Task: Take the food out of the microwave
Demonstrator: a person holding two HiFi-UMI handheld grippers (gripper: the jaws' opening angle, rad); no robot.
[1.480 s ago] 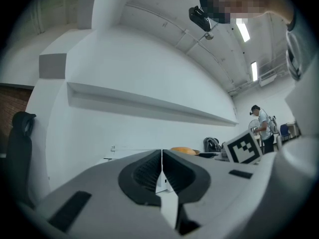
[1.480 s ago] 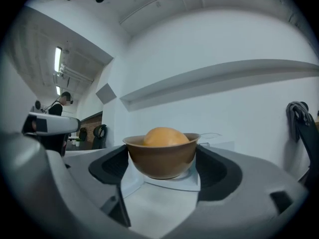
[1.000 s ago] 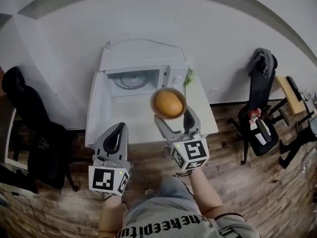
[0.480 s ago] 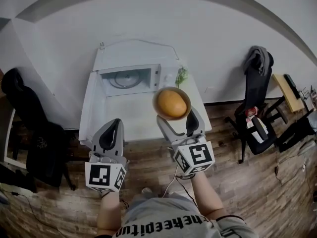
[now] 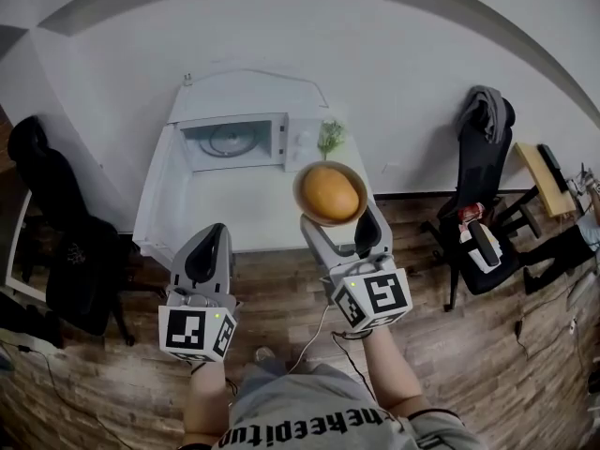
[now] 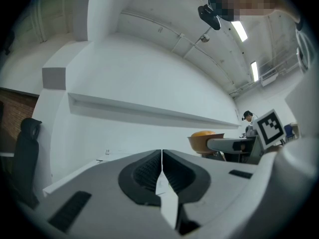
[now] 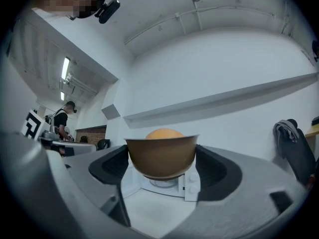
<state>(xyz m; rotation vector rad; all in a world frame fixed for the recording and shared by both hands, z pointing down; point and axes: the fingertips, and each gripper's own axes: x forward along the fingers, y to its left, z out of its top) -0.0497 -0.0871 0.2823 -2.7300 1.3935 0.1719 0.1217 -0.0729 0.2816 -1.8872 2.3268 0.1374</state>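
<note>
My right gripper (image 5: 342, 221) (image 7: 160, 166) is shut on a brown bowl (image 5: 330, 194) (image 7: 160, 156) that holds a round orange food (image 5: 329, 192) (image 7: 164, 133). It carries the bowl in the air over the near right part of the white table (image 5: 206, 218), clear of the microwave. The white microwave (image 5: 246, 137) (image 7: 172, 183) stands at the table's back with its door swung open to the left and its chamber bare except for the glass turntable (image 5: 225, 140). My left gripper (image 5: 208, 256) (image 6: 161, 169) is shut on nothing, held near the table's front edge.
A small green plant (image 5: 330, 135) stands right of the microwave. Black chairs flank the table: one at the left (image 5: 66, 242) and one at the right (image 5: 478, 186) with a grey garment draped on it. A wooden desk (image 5: 548, 178) is at the far right. The floor is wood plank.
The view has drawn back from the table, so the microwave sits farther away. My right gripper has carried the bowl toward me and slightly right. The left gripper stays shut.
</note>
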